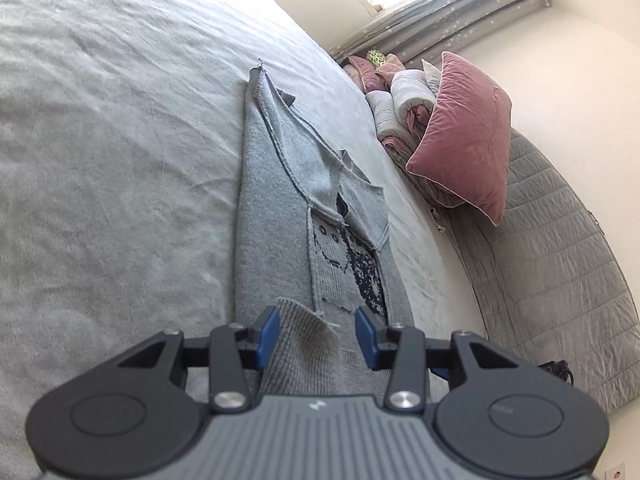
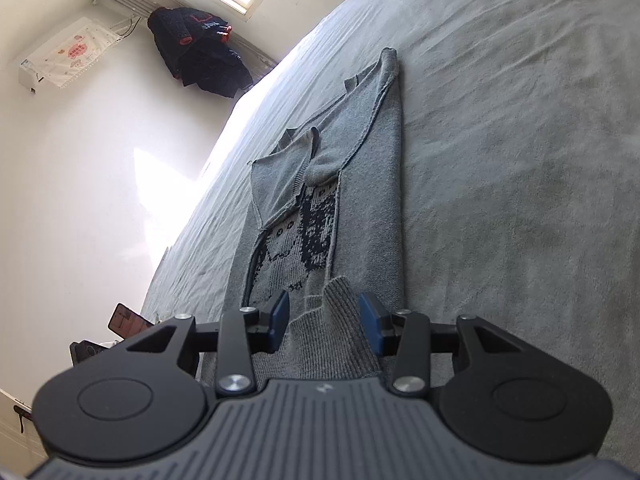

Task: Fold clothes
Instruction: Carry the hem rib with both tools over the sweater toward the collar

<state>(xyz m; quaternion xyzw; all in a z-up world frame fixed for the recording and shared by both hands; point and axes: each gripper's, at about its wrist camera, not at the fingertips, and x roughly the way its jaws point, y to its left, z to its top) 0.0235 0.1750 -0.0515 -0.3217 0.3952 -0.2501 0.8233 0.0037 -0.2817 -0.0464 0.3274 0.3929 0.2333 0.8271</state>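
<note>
Left wrist view: left gripper (image 1: 316,334) spread around a raised ribbed hem of the grey sweater (image 1: 276,184) lying folded on the bed (image 1: 100,120); pink pillow (image 1: 466,136) visible only here. Right wrist view: right gripper (image 2: 323,322) likewise spread; dark clothes (image 2: 200,52) hang by the window. Hem contact unclear.

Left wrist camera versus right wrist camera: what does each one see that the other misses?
Only the left wrist view shows the pink pillow, rolled bedding and the grey quilted headboard. Only the right wrist view shows dark clothes hanging on the wall, an air conditioner and a phone beside the bed. Both show the grey sweater with its sleeves folded in, lying on the grey bedsheet, and an open gripper, left gripper or right gripper, with ribbed hem between its fingers.
</note>
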